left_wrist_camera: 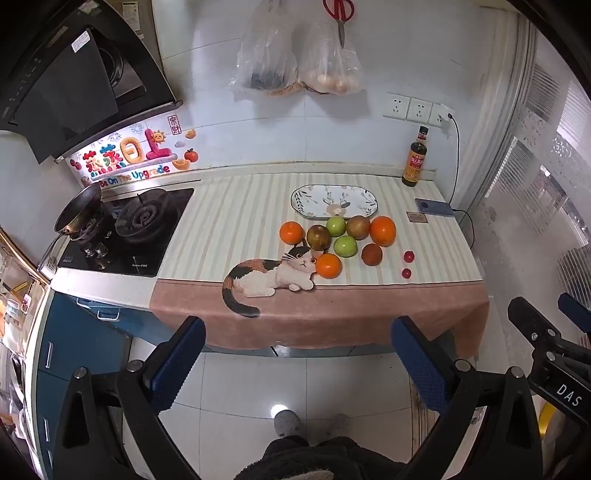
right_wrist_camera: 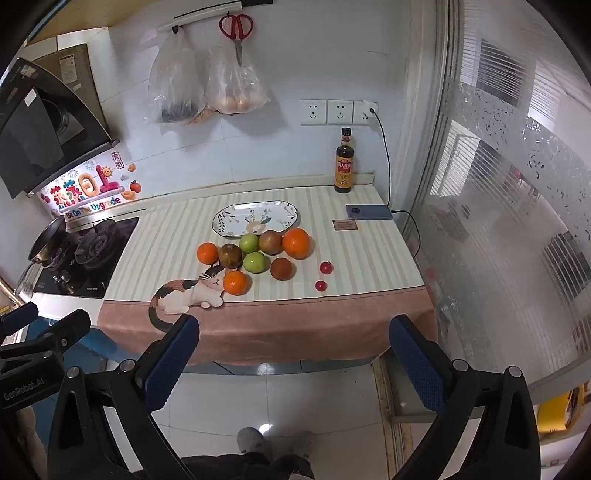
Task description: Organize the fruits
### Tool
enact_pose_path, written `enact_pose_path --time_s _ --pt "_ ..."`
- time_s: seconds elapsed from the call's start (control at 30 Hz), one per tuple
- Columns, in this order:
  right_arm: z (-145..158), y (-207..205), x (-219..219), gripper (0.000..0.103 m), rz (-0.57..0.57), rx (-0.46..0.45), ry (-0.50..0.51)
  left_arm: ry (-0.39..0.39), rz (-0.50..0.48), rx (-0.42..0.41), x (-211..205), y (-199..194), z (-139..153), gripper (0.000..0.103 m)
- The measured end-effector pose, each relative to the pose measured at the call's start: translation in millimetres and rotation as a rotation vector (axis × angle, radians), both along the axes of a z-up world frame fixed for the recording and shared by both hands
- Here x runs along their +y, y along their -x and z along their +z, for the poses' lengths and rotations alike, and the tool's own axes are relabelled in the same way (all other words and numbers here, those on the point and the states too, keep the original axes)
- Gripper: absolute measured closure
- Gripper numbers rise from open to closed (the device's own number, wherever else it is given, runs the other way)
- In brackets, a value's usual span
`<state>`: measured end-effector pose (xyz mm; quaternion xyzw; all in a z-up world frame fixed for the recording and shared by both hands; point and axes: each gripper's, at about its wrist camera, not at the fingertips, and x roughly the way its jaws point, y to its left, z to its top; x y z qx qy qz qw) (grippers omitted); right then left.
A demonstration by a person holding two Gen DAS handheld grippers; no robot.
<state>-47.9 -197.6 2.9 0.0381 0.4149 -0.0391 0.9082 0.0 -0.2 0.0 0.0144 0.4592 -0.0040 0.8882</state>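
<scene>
Left tongs (left_wrist_camera: pixel 297 354): spread wide, holding nothing, held out over the floor short of the bench edge.
Right tongs (right_wrist_camera: pixel 291 354): also wide apart and holding nothing, just beside the left ones, short of the bench.
Bench (right_wrist_camera: pixel 258 325): covered by a striped cloth with a pink hem and a printed cat (right_wrist_camera: pixel 188 295).
Fruit cluster: lies mid-bench, just in front of the plate, none of it on the plate.
Oranges: a large orange (right_wrist_camera: pixel 296 242) at the right of the cluster, a small orange (right_wrist_camera: pixel 207 252) at its left, a front orange (right_wrist_camera: pixel 235 283) touching the cat's face.
Green apples: a back apple (right_wrist_camera: pixel 248 243) and a front apple (right_wrist_camera: pixel 254 261), close together in the middle.
Brown fruits: one at left (right_wrist_camera: pixel 230 255), one by the plate (right_wrist_camera: pixel 270 242), one in front (right_wrist_camera: pixel 282 268).
Cherry tomatoes: two small red ones (right_wrist_camera: pixel 326 267) (right_wrist_camera: pixel 320 285), apart from the cluster on its right.
Plate (right_wrist_camera: pixel 221 221): oval, patterned, behind the fruit.
Bottle (right_wrist_camera: pixel 344 162): dark, upright at the back wall.
Phone (right_wrist_camera: pixel 369 212): flat at the right rear, cable plugged in.
Stove (right_wrist_camera: pixel 88 251): left of the cloth, with a pan (right_wrist_camera: pixel 46 240) on it.
Wall: scissors (right_wrist_camera: pixel 236 29) and two plastic bags (right_wrist_camera: pixel 207 85) hang above.
</scene>
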Motion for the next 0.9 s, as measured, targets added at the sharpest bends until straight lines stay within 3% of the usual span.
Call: enact_pose_path --time_s 0.9 --pt "-2.1 0.8 5.2 0.000 0.025 0.017 -0.010 0.002 0.003 -0.005 6.2 7.4 1.7 0.000"
